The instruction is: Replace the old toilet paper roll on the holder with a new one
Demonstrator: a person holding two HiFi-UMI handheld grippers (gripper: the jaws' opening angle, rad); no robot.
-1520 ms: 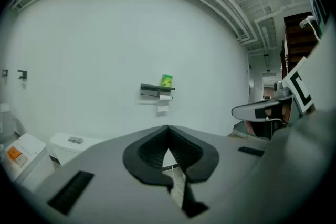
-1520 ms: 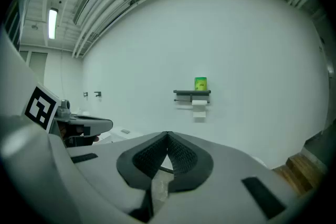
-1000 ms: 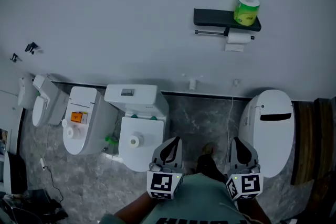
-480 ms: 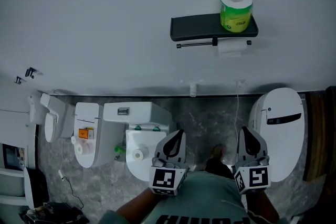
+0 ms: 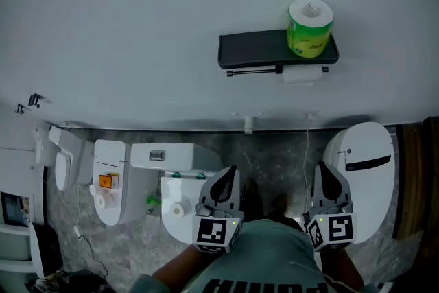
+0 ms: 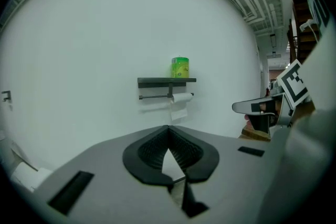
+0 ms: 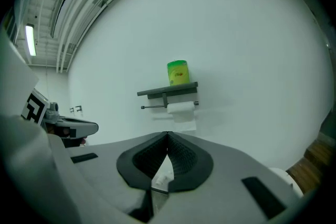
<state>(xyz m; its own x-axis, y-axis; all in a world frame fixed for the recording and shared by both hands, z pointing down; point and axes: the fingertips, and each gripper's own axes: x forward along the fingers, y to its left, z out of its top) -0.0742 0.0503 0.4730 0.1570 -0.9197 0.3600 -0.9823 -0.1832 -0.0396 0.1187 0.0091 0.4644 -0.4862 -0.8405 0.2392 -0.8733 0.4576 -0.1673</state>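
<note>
White bathroom wall [image 5: 137, 24] ahead of me, with a black shelf [image 5: 274, 50] mounted on it. The new green-wrapped roll [image 5: 310, 27] stands upright on the shelf's right end, and the old roll [image 5: 304, 74] hangs on the bar [image 5: 254, 71] just underneath. My left tool [image 5: 226, 182] and right tool [image 5: 324, 182] sit low, well away from it, both with jaws pressed together and nothing in them.

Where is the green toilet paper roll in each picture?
Head view: upper right, green roll on the black shelf's right end.
Left gripper view: green roll just above centre.
Right gripper view: green roll just above centre.
Shared landmark: the black shelf beneath it.
</note>
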